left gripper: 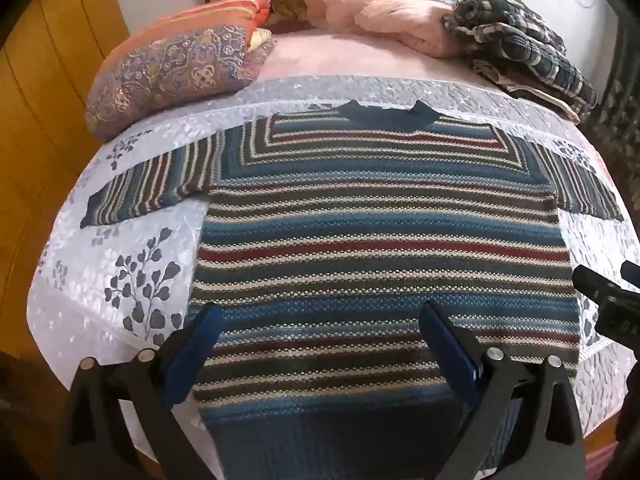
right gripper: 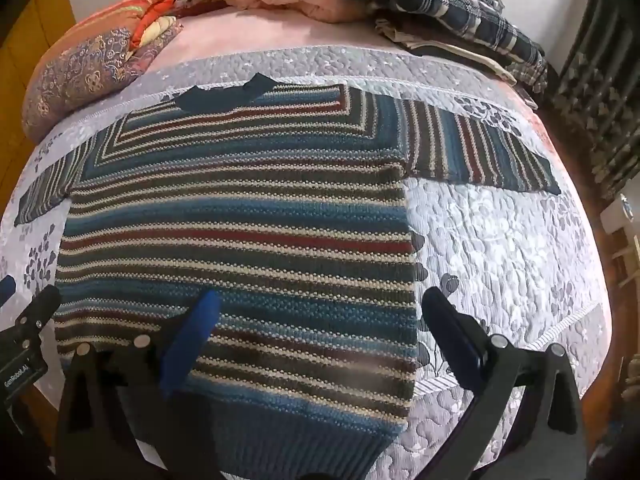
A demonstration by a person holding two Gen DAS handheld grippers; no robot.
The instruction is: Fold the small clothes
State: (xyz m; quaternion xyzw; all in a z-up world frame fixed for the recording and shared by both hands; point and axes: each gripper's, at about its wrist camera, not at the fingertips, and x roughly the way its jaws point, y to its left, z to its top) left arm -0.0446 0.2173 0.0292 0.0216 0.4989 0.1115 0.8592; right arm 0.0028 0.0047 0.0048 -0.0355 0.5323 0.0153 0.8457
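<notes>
Left wrist view: the left gripper (left gripper: 320,344) hangs low over the hem end of the striped sweater (left gripper: 380,240), its two blue-padded fingers (left gripper: 196,344) spread wide and grasping nothing; whether they touch the knit cannot be told. The right gripper (right gripper: 320,340) is posed the same way over the sweater's right hem corner, fingers released and wide, one pad above the knit, the other above the quilt (right gripper: 500,240) just beside the sweater's side edge. Its black tip also shows at the right edge of the left view.

One sweater lies flat on the quilt on the bed, collar at the far end, both sleeves spread outward. Beyond the collar lie a patterned cushion (left gripper: 168,76), a pink duvet (left gripper: 380,4) and a heap of plaid cloth (left gripper: 520,40).
</notes>
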